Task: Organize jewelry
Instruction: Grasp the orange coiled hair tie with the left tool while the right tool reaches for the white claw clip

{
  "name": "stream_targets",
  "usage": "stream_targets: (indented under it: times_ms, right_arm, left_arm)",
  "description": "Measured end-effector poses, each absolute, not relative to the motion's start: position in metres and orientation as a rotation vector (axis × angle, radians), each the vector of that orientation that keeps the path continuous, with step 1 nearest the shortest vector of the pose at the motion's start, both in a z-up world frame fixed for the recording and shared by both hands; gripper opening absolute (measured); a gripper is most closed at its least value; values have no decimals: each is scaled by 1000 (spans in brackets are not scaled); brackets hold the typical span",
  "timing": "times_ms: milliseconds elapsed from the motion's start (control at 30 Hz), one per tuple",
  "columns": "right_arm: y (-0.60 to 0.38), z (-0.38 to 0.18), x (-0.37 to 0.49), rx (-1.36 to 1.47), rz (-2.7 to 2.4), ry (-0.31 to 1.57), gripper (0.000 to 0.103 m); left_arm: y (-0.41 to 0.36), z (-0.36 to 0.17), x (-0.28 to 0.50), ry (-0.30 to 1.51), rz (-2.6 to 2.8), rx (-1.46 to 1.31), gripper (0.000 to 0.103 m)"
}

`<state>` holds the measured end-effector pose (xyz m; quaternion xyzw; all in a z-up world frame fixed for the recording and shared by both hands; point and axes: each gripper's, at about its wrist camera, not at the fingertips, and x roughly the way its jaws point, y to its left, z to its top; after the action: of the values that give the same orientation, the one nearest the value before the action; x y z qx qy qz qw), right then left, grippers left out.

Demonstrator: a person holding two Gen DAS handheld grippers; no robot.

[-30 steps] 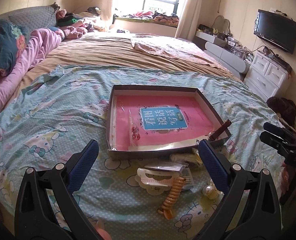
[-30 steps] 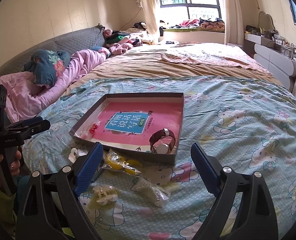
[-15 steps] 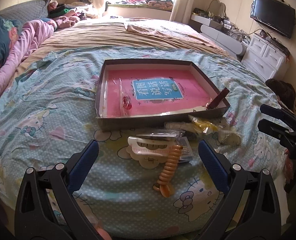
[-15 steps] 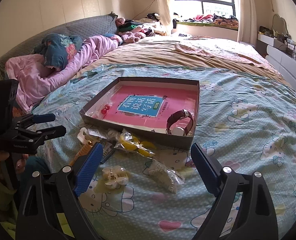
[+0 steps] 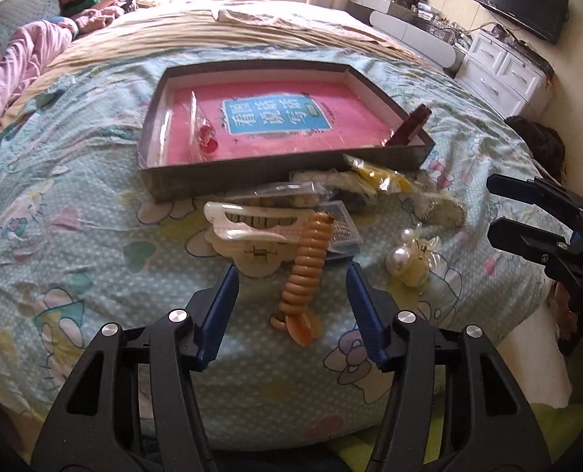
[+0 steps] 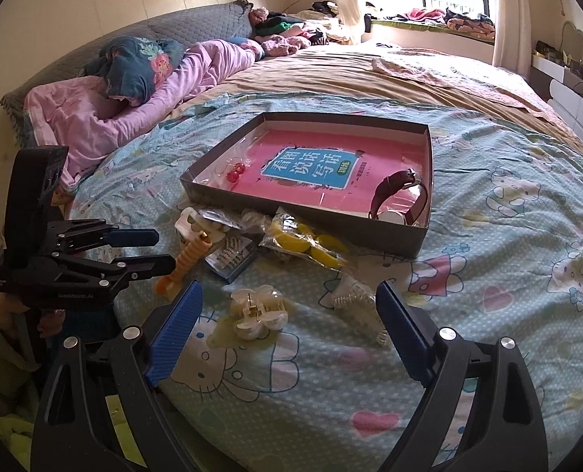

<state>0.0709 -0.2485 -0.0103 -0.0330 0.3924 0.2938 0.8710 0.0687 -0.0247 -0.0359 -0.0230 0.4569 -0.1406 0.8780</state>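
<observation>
Lower now, our left gripper [image 5: 291, 271] is closing, its pads either side of the orange coil tie [image 5: 305, 271] on the bed [image 5: 75, 275], not pressing it. From the right wrist, our right gripper [image 6: 289, 299] gapes empty above a pearl clip [image 6: 258, 312]; the tray [image 6: 417, 238] holds a watch [image 6: 395, 194].

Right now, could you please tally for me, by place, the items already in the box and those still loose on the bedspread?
In the box: 2, the watch and the red earrings bag.
Loose on the bedspread: 7, the orange coil, cream hair clip, beige claw clip, small clear case, yellow pieces bag, pearl clip, white comb.
Total: 9.
</observation>
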Motion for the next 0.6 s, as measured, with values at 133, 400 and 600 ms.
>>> stream_targets:
  times_ms: [133, 400, 600]
  right_arm:
    - [-246, -16, 69, -79, 623, 840, 89]
    - [-238, -30, 70, -101, 639, 879, 89]
    - [-228, -42, 74, -106, 653, 908, 86]
  left_arm:
    - [-29, -42, 69, 971, -314, -40, 41]
    - [-32, -60, 81, 1021, -345, -84, 40]
    - [-27, -63, 83, 1025, -334, -121, 15]
